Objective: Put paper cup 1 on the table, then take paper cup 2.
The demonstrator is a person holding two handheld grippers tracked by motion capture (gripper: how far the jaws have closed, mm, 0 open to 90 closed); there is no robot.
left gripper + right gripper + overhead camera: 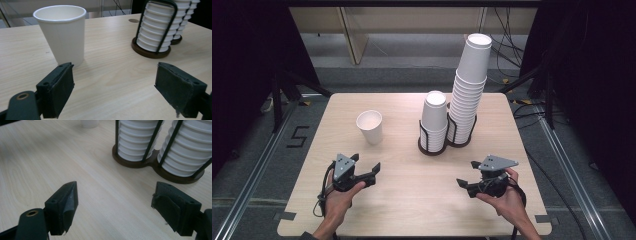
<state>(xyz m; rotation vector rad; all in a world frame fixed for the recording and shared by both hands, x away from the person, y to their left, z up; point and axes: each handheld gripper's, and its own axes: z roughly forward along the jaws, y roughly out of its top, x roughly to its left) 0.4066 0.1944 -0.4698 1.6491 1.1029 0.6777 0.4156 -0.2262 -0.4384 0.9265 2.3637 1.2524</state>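
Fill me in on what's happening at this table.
A person sits at a wooden table with a claw in each hand. The left claw is open and empty, pointed toward a single upright paper cup standing alone, apart from it. The right claw is open and empty too, facing the two stacks of upside-down cups in a dark double holder: a short stack and a tall stack. Nothing is held at this moment.
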